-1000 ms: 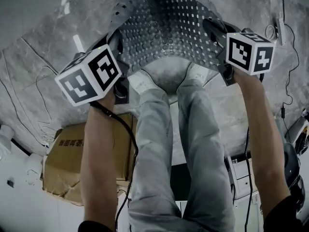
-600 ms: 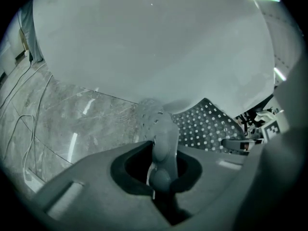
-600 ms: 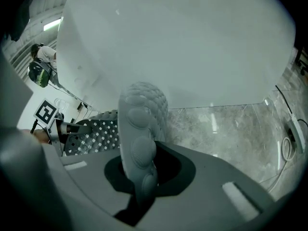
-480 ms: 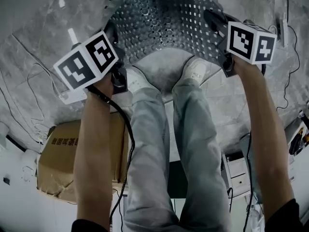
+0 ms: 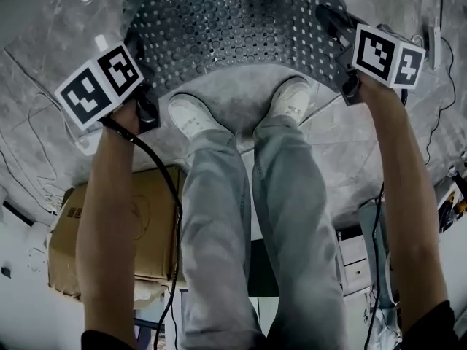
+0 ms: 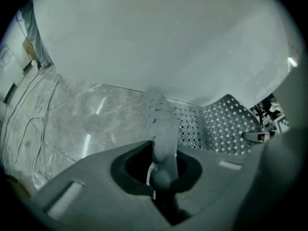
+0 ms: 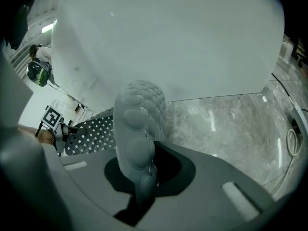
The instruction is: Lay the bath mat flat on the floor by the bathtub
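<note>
The grey bath mat [image 5: 233,28], full of small holes, hangs stretched between my two grippers above the marble floor [image 5: 58,42]. My left gripper [image 5: 139,64] is shut on the mat's left corner [image 6: 161,143], which runs up out of its jaws. My right gripper [image 5: 330,22] is shut on the right corner, whose knobbly underside [image 7: 137,138] shows between its jaws. The white bathtub [image 6: 159,37] fills the top of both gripper views, also as bathtub wall [image 7: 168,42]. The mat's far part [image 6: 216,129] lies low along the tub's foot.
The person's white shoes [image 5: 191,115] stand on the floor just behind the mat's near edge. A cardboard box [image 5: 117,224] sits at the lower left. Cables [image 5: 36,137] trail over the floor at left, another cable [image 5: 436,86] at right. A white drawer unit [image 5: 357,261] stands lower right.
Both grippers have sunk towards the floor and the left one has swung out to the left. The mat now spreads wider and flatter, and both shoes stand uncovered.
</note>
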Action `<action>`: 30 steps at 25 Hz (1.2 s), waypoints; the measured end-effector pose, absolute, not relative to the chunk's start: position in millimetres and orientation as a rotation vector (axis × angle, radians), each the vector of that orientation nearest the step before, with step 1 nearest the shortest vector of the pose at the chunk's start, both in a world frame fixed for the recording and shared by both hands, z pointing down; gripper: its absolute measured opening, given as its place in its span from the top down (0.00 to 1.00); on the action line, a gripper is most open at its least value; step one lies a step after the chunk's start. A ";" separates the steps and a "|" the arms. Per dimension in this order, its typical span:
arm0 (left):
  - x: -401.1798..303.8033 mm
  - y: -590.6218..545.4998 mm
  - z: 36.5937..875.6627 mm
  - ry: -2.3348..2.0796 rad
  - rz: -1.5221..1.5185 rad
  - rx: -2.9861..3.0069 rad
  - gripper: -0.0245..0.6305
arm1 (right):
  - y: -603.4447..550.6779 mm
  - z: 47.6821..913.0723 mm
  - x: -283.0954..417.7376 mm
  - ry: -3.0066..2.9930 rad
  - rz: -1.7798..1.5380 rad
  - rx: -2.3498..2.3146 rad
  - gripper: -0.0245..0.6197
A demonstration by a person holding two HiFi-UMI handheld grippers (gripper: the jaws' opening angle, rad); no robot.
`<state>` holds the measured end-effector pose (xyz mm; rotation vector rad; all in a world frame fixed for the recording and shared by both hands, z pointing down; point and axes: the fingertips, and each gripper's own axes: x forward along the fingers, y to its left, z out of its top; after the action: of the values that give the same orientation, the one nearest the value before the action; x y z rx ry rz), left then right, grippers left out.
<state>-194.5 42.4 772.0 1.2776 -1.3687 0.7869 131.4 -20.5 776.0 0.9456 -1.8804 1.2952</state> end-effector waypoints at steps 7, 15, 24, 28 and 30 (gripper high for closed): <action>-200.4 50.1 807.6 -1.383 0.859 1.263 0.93 | -18.8 803.3 153.3 -1.834 1.229 0.970 0.92; -209.7 54.4 839.6 -1.393 1.003 1.250 0.92 | -7.4 838.2 182.2 -1.749 1.130 0.968 0.92; -235.3 66.4 868.6 -1.375 1.187 1.209 0.91 | -7.7 871.0 195.3 -1.697 1.048 0.995 0.92; -247.0 74.5 877.4 -1.373 1.232 1.189 0.91 | -10.0 883.1 201.3 -1.666 0.991 0.987 0.92; -251.6 81.9 884.2 -1.348 1.281 1.201 0.91 | -10.6 889.7 208.8 -1.633 0.952 0.981 0.92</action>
<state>-251.6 81.9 884.2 1.2007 -1.3480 1.2805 208.8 -10.6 889.7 0.9815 -1.6330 0.9517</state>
